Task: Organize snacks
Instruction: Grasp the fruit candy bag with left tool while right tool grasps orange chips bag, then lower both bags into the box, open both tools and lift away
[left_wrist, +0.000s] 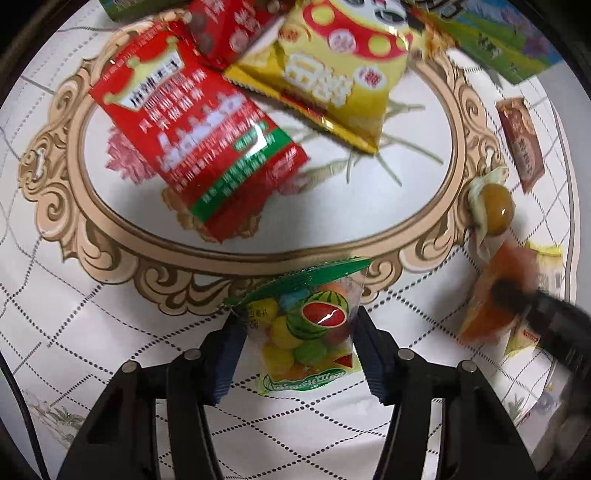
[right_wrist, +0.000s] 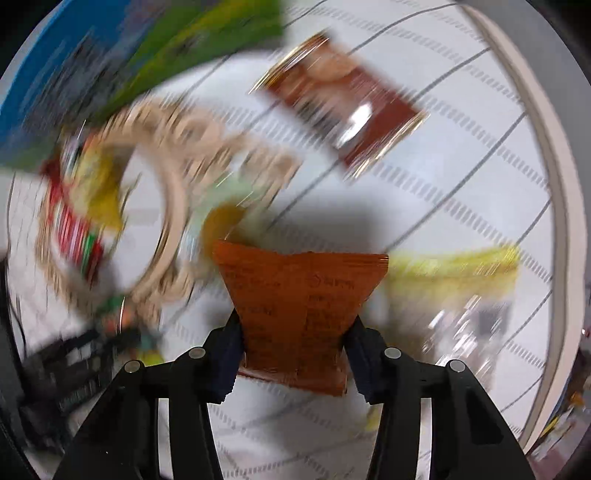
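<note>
My left gripper (left_wrist: 295, 325) is shut on a clear candy bag with a watermelon print (left_wrist: 306, 325), held above the patterned tablecloth (left_wrist: 74, 314). My right gripper (right_wrist: 293, 328) is shut on an orange snack packet (right_wrist: 295, 306), held above the cloth; it also shows blurred in the left wrist view (left_wrist: 491, 306). On the oval medallion lie a red packet (left_wrist: 199, 147) and a yellow packet (left_wrist: 332, 74), partly overlapping. The right wrist view is motion-blurred.
A round yellow-brown wrapped sweet (left_wrist: 496, 208) lies by the medallion's right rim. A brown packet (left_wrist: 521, 140) lies further right, also in the right wrist view (right_wrist: 343, 107). A green-blue box (left_wrist: 509, 48) sits at the back. A yellow packet (right_wrist: 454, 266) lies to the right.
</note>
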